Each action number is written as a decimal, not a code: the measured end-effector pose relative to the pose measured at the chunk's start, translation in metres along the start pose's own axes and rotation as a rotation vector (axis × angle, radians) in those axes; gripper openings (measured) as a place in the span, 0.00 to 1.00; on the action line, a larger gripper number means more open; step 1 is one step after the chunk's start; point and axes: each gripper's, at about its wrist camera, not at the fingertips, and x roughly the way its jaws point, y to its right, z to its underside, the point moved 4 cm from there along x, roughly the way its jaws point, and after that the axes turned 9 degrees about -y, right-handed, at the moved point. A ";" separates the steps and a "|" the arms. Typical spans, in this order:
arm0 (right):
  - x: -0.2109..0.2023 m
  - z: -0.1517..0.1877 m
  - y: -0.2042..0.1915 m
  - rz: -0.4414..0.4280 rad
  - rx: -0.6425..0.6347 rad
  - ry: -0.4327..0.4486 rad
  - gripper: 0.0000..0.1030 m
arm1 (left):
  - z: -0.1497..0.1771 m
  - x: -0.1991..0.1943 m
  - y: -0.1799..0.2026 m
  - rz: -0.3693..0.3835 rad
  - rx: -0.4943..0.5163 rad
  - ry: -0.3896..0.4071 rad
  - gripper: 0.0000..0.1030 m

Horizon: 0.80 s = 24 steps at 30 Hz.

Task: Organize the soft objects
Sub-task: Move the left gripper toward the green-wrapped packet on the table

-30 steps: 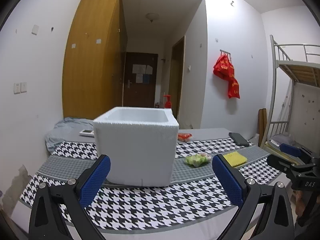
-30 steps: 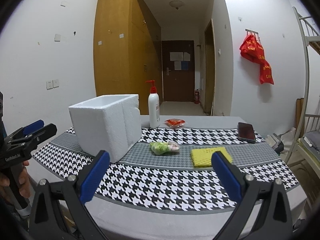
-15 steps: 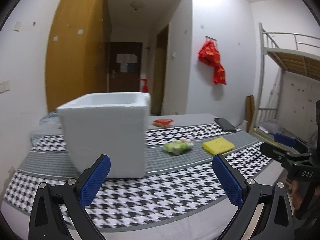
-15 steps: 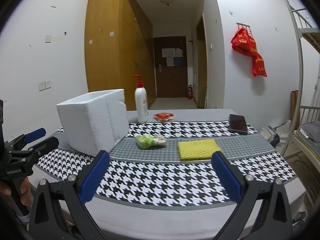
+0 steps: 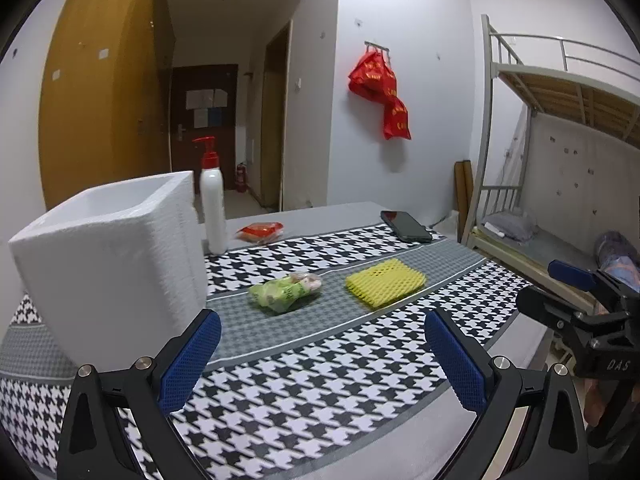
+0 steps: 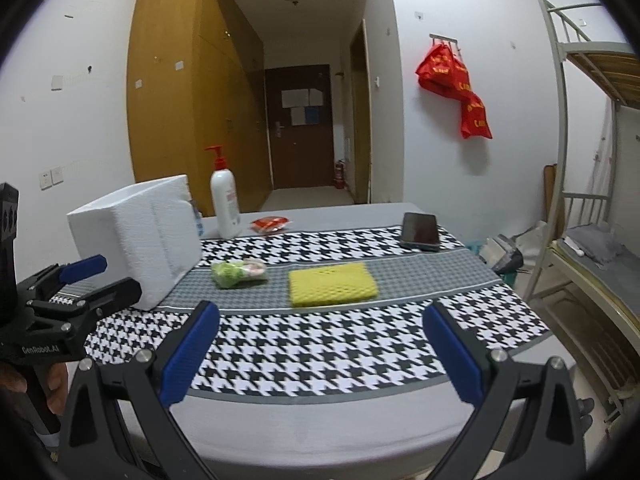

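We see the yellow pad [image 6: 333,283] lying flat on the grey band of the worktop [image 6: 280,360], centre of the right wrist frame, and the green bag [image 6: 236,273] just left of it, apart from it. In the left wrist frame the same pair sit mid-frame, bag [image 5: 285,291] left, pad [image 5: 384,282] right. The foam box [image 5: 116,256] stands upright at the left, open top showing, near the bag but not touching it. Behind the box we have a white pump bottle [image 5: 212,208] with a red top, a red packet [image 5: 260,232] beside it, and a dark phone [image 5: 406,226] toward the far right edge of the cloth.

Our left hand-held gripper [image 5: 322,354] hangs over the near checked cloth, blue pads wide apart, nothing between them. Our right hand-held gripper [image 6: 320,350] is the same: pads spread, empty, over the near edge of the worktop, in line with the yellow pad. Each one shows at the side of the other's frame, also with its fingers parted.
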 end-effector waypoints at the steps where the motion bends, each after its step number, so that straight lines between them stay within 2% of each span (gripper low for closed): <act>1: 0.001 0.000 0.002 0.004 0.001 -0.002 1.00 | -0.003 0.002 0.002 -0.001 0.004 -0.001 0.99; 9: 0.017 -0.006 0.018 0.023 0.005 -0.017 1.00 | -0.018 0.022 0.008 -0.013 0.017 -0.029 0.99; 13: 0.026 -0.012 0.024 0.022 -0.004 -0.023 1.00 | -0.026 0.036 0.008 -0.055 0.019 -0.053 0.99; 24: 0.061 -0.023 0.035 -0.001 -0.027 -0.068 1.00 | -0.039 0.073 -0.001 -0.105 -0.002 -0.089 0.99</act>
